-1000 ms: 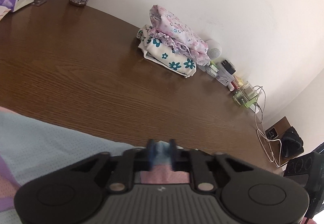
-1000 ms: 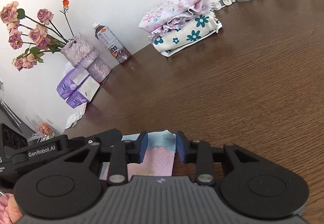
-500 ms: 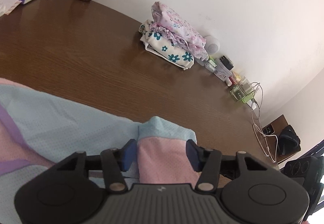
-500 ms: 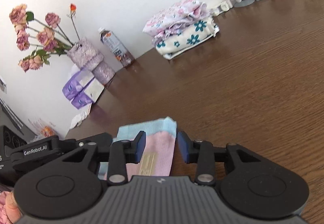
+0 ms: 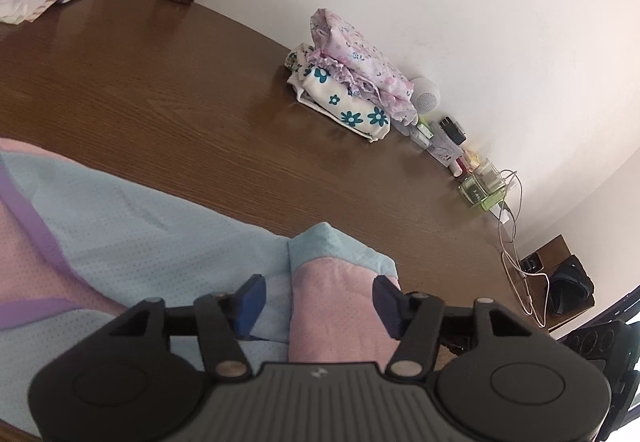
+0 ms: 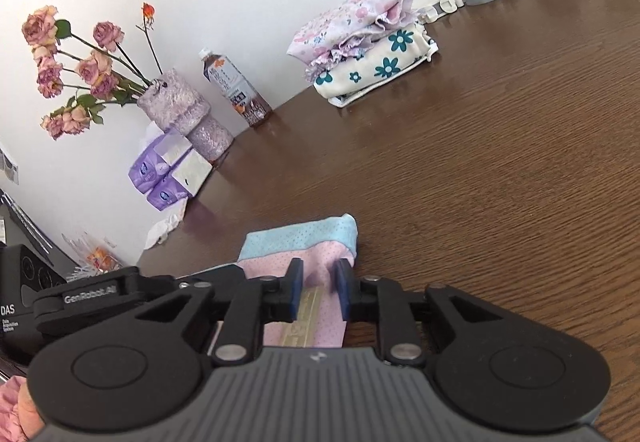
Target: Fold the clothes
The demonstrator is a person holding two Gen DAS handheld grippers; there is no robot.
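While the brown table (image 5: pixel 168 90) fills most of both views, the work sits at its near edge: a blue and pink shirt (image 5: pixel 132 226) spread flat, running off to the left in the left wrist view. Far back against the wall lies a pile of folded clothes (image 6: pixel 360 46), well apart from the shirt, with a vase of roses (image 6: pixel 172 102), a tea bottle (image 6: pixel 236 86) and tissue packs (image 6: pixel 168 166) further along.

The shirt's right sleeve (image 5: pixel 340 282) lies directly ahead of the left gripper (image 5: pixel 316 300), pointing away from it; the jaws are opening, with the pink cloth between the pads but neither pad pressing on it, so that grip looks released. The other sleeve (image 6: pixel 304 250) lies straight ahead of the right gripper (image 6: pixel 318 288), its blue cuff at the far end. Those jaws are closing around a ridge of pink cloth; whether the pads already bite I cannot tell, though a gap shows beside each.

Each sleeve runs lengthwise along its own gripper, so each hand is nearest its own side. The right hand seems about to take its sleeve for the fold.
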